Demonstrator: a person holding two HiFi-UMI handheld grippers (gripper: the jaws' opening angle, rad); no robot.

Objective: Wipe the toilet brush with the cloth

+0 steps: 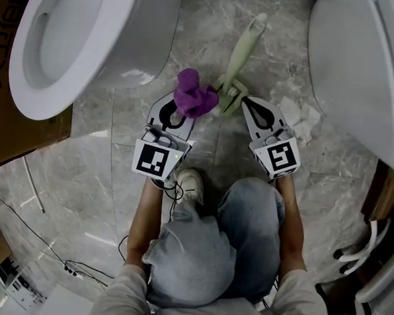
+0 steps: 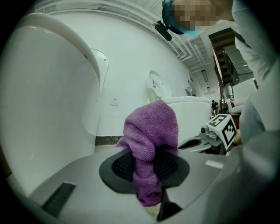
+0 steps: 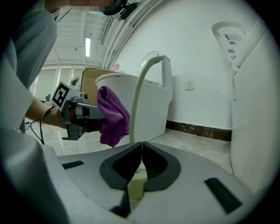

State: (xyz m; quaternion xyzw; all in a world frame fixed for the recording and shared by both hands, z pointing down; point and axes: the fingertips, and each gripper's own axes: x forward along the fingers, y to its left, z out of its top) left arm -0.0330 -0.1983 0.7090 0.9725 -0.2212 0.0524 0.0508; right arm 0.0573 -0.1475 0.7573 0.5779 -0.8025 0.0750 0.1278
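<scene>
The pale green toilet brush (image 1: 243,50) lies over the marble floor, its handle pointing away from me. My right gripper (image 1: 247,104) is shut on its near end. In the right gripper view the jaws (image 3: 141,151) are closed on a green piece, and the brush (image 3: 136,103) curves upward from them. My left gripper (image 1: 181,109) is shut on a bunched purple cloth (image 1: 194,97), which sits just left of the brush's near end. In the left gripper view the cloth (image 2: 151,131) bulges above the jaws (image 2: 146,168). Whether cloth and brush touch is unclear.
A white toilet bowl (image 1: 78,40) stands at the left and another toilet (image 1: 362,70) at the right. Crumpled white tissue (image 1: 299,120) lies by the right gripper. A cardboard box (image 1: 12,135) and cables (image 1: 21,209) are at the left. My shoe (image 1: 192,183) is below the grippers.
</scene>
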